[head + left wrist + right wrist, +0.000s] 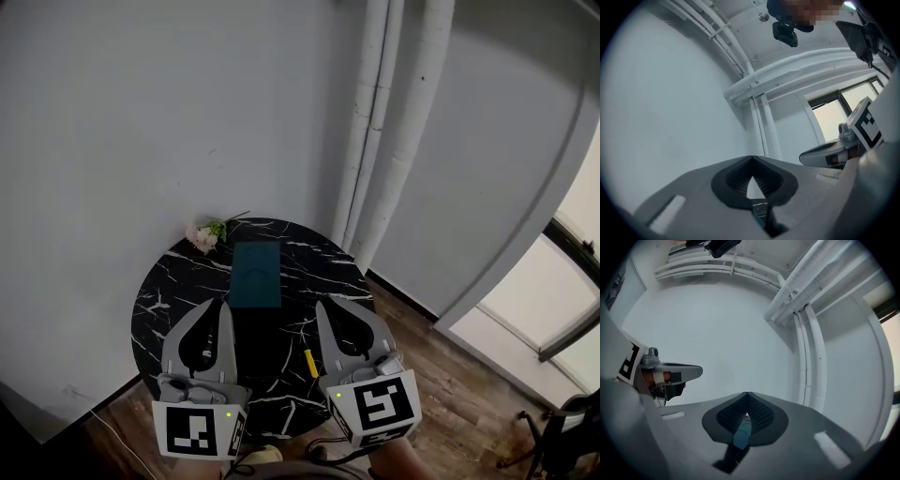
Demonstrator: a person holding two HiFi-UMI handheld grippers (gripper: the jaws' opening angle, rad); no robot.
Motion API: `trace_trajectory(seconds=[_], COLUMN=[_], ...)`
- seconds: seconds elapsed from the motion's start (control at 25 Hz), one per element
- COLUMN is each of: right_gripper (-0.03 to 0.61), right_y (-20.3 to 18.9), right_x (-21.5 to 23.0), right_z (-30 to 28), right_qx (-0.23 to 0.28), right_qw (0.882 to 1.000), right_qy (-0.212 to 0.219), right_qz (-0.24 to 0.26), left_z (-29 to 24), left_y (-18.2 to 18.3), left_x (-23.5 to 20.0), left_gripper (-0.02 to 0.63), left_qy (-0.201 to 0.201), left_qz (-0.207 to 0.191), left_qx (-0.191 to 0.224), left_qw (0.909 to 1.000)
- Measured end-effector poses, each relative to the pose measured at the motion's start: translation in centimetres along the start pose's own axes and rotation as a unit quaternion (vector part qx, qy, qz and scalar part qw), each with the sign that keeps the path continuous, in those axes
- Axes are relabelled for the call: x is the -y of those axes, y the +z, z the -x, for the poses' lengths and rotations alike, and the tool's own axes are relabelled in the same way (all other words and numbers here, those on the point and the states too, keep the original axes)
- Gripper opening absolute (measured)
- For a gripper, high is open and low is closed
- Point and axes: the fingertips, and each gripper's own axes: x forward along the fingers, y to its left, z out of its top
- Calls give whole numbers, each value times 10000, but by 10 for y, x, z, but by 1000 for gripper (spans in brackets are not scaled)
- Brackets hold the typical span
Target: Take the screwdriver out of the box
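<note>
Above the table (159, 300), left tool (218, 305) and right tool (325, 307) are clenched shut, empty.

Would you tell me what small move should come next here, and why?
Probably just draw both grippers back: the left gripper and right gripper are shut and empty, the teal box looks closed, and a small yellow object, likely the screwdriver, lies on the table outside it.

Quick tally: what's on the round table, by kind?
Box: 1
Screwdriver: 1
Flowers: 1 bunch
Total: 3
</note>
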Motion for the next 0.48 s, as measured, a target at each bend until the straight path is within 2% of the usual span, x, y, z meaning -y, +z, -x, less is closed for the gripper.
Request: trace_trajectory(seconds=[0.48], right_gripper=[25], right_y=[1], right_x=[-5], right_z=[0], right_qx=[97], right_qw=[9999], right_qy=[89], right_qz=[25], left_z=[1], left_y=[4], left_x=[3], left_gripper=[0], left_qy=[-54], left_qz=[-62], left_qx=[27], left_qw=[10000])
